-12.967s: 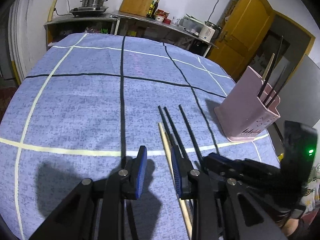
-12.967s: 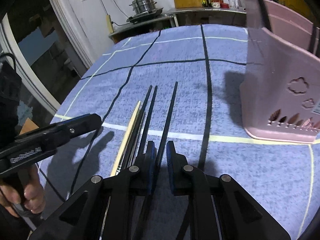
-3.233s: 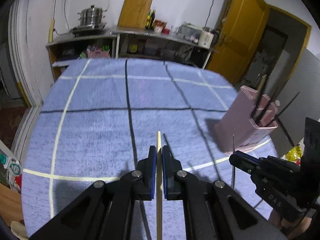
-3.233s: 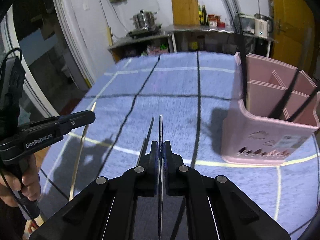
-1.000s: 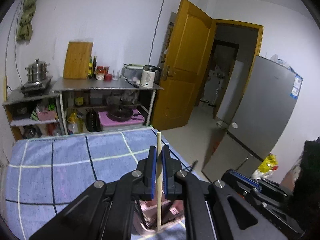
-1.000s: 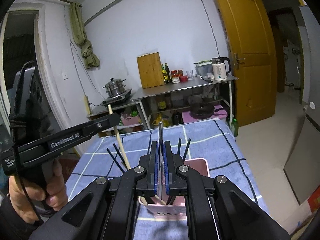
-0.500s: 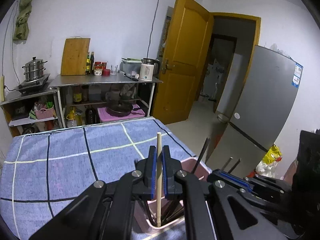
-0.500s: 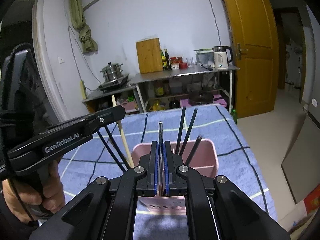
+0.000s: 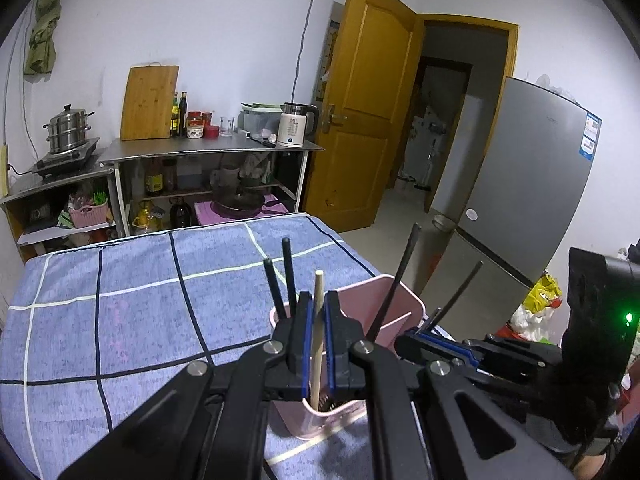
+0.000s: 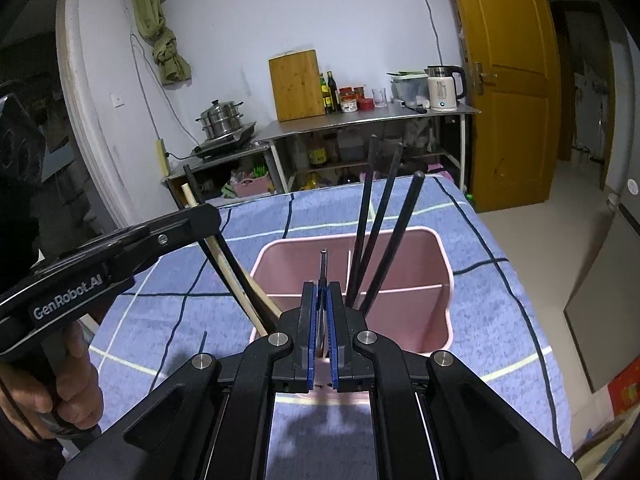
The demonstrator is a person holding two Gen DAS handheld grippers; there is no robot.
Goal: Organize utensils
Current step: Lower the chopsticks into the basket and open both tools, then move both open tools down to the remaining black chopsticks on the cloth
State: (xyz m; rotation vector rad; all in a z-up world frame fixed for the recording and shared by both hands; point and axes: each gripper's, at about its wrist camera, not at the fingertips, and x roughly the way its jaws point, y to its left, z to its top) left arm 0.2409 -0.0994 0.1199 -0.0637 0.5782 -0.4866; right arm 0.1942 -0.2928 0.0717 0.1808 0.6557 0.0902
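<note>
A pink utensil holder (image 9: 400, 300) (image 10: 400, 304) stands on the blue checked tablecloth, with several black chopsticks (image 10: 378, 220) leaning in it. My left gripper (image 9: 318, 322) is shut on a wooden chopstick (image 9: 317, 332), held upright with its lower end inside the holder's near compartment. It also shows in the right wrist view (image 10: 236, 276) beside two black chopsticks. My right gripper (image 10: 323, 308) is shut on a black chopstick (image 10: 323, 264), held upright over the holder's middle.
The tablecloth (image 9: 140, 308) covers the table, whose right edge drops off near the holder. A metal shelf (image 9: 208, 152) with a cutting board, bottles, kettle and pot stands against the far wall. A fridge (image 9: 532, 208) and yellow door (image 9: 372, 112) are on the right.
Both grippers have lowered towards the holder. The wooden chopstick's lower end has gone deeper into the near compartment, and the black chopstick has come down over the holder.
</note>
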